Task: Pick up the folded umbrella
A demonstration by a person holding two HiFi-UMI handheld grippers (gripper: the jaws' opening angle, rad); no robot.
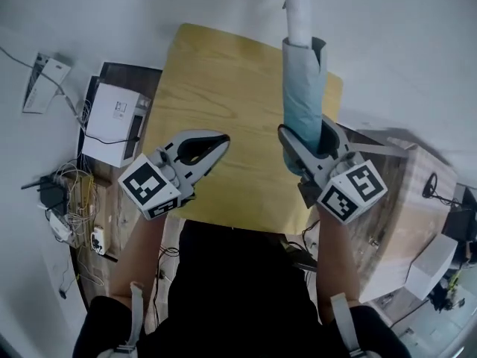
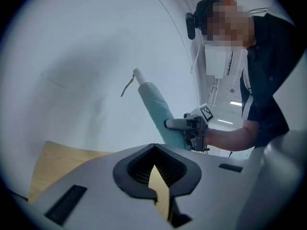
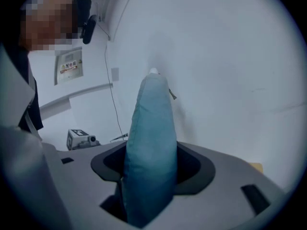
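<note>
The folded umbrella (image 1: 303,88) is in a teal sleeve with a white tip, and it stands nearly upright above the wooden table (image 1: 223,80). My right gripper (image 1: 307,136) is shut on its lower part and holds it clear of the tabletop. In the right gripper view the umbrella (image 3: 151,143) fills the gap between the jaws of that gripper (image 3: 151,174). My left gripper (image 1: 222,139) hovers over the table's left front, shut and empty. The left gripper view looks past its own closed jaws (image 2: 154,169) and shows the umbrella (image 2: 156,107) slanting up from the right gripper (image 2: 184,126).
A white box (image 1: 112,121) and a tangle of cables (image 1: 71,200) lie on the floor to the left of the table. A wooden crate (image 1: 402,207) stands to the right. A white wall is behind the table. The person's legs are at the front edge.
</note>
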